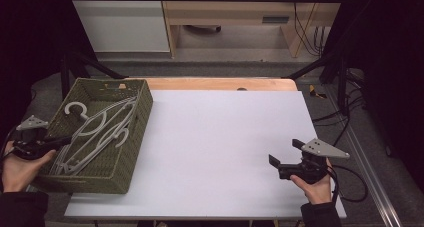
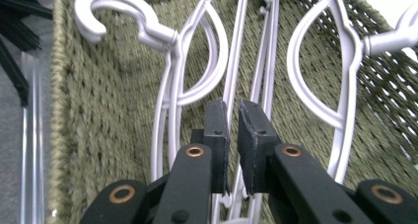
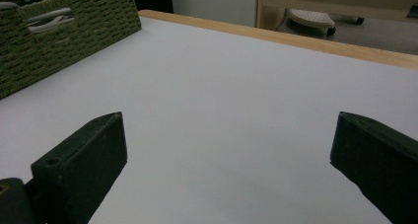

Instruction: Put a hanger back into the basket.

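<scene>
The white bench [image 1: 225,147] surface offers open passage between the woven basket [image 1: 135,152] and the right gripper [image 1: 285,154]. Basket walls and stacked hangers [image 1: 100,132] obstruct the left side.

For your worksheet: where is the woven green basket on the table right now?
In the high view the woven green basket sits at the table's left edge, holding white hangers, with the left claw reaching over its left rim.
</scene>
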Action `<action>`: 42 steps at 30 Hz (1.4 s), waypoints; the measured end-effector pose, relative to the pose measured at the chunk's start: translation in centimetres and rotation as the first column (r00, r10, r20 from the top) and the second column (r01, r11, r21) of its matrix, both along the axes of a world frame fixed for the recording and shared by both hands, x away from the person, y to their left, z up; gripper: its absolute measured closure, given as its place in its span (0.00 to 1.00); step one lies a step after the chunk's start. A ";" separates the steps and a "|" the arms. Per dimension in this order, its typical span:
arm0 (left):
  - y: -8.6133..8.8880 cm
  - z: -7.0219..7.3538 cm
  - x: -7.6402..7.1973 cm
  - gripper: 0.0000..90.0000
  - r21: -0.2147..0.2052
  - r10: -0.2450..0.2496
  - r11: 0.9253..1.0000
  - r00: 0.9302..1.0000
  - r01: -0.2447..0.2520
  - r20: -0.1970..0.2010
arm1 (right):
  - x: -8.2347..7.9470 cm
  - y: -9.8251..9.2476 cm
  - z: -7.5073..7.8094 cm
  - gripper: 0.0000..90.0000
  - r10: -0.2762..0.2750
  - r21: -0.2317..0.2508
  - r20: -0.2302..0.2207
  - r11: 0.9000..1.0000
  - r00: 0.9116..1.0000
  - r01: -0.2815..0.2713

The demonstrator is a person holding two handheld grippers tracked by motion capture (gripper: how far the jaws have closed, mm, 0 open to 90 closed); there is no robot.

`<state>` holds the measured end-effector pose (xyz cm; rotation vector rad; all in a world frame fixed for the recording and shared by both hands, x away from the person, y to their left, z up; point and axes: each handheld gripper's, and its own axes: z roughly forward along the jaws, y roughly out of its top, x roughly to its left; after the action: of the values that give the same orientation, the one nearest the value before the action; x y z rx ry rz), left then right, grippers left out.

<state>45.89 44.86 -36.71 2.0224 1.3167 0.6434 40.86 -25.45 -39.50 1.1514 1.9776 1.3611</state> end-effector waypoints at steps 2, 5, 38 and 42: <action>-0.6 0.1 -0.4 0.90 -0.009 -0.026 1.000 0.999 0.026 0.024 | 0.0 0.0 0.0 0.01 0.001 0.006 0.000 1.000 1.000 -0.001; -1.4 0.3 -0.9 0.80 -0.010 -0.065 0.998 0.997 0.066 0.034 | 0.0 0.0 0.0 0.01 0.001 0.001 0.002 1.000 1.000 -0.001; -7.8 -1.5 0.7 0.90 0.210 -0.158 0.956 0.964 0.204 -0.216 | -0.1 0.1 0.1 0.01 0.005 0.001 0.003 1.000 1.000 -0.005; -8.6 -2.1 1.5 0.70 0.291 -0.110 0.939 0.961 0.185 -0.255 | 0.0 0.1 0.1 0.01 0.002 -0.004 0.003 1.000 1.000 -0.002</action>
<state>47.43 36.24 -38.82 2.4963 1.2366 0.5844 40.85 -25.31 -39.44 1.1450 1.9788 1.3591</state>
